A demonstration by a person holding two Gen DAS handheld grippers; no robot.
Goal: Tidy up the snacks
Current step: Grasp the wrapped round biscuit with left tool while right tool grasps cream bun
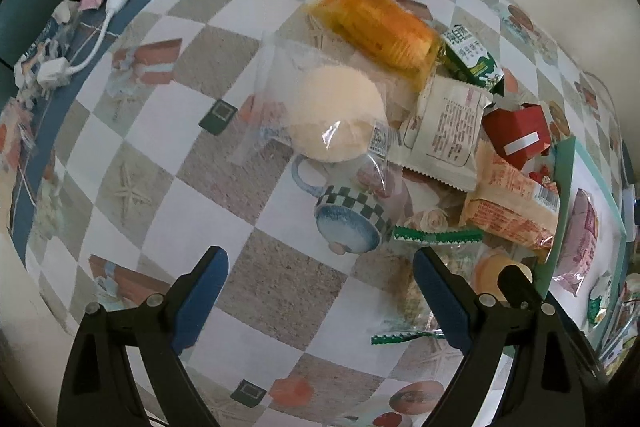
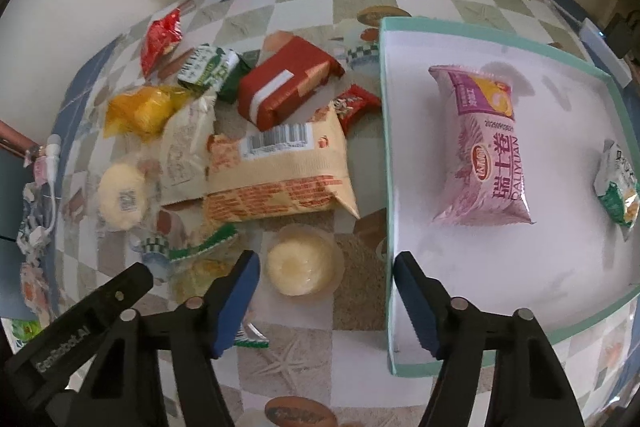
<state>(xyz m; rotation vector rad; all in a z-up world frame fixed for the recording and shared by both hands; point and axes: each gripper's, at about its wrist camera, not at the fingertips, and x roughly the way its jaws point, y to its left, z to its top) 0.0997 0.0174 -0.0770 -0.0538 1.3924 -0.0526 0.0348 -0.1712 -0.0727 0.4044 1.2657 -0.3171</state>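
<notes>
Both jaws wide, empty: left gripper (image 1: 320, 291), right gripper (image 2: 326, 291). Snack pile (image 2: 276, 167) just left of tray (image 2: 386, 147); purple pack (image 2: 484, 151) and green pack (image 2: 618, 187) inside tray.

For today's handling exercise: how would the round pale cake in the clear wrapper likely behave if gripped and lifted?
The round cake looks soft and crumbly, so a hard squeeze would probably dent it. Its clear wrapper is loose and glossy, so it may slip or crinkle. It seems light for its size.
</notes>
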